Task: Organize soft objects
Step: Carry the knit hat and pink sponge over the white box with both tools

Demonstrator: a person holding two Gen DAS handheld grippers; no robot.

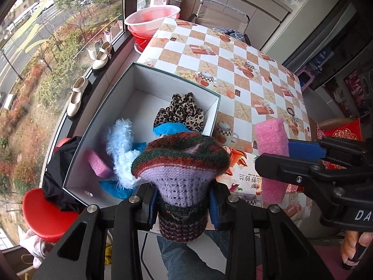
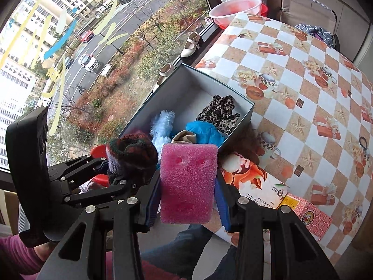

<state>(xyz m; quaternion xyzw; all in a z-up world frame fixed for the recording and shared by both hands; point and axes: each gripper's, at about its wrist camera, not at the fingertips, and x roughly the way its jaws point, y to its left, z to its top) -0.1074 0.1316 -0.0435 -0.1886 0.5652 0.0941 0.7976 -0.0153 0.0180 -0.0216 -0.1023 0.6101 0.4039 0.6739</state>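
Nearest the lens, our left gripper (image 1: 184,206) clamps one knitted hat (image 1: 179,163), its lower end cut off behind the jaws; our right gripper (image 2: 187,200) squeezes one pink sponge (image 2: 187,182). Both tilt downward. Beyond, upper centre, the open box (image 1: 216,107) holds another pink sponge (image 1: 99,164), partly hidden.

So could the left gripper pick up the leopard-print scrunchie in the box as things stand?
Probably not yet. The left gripper is shut on the knitted hat, so its fingers are full. The leopard-print scrunchie lies uncovered in the open box, so the path itself looks free.
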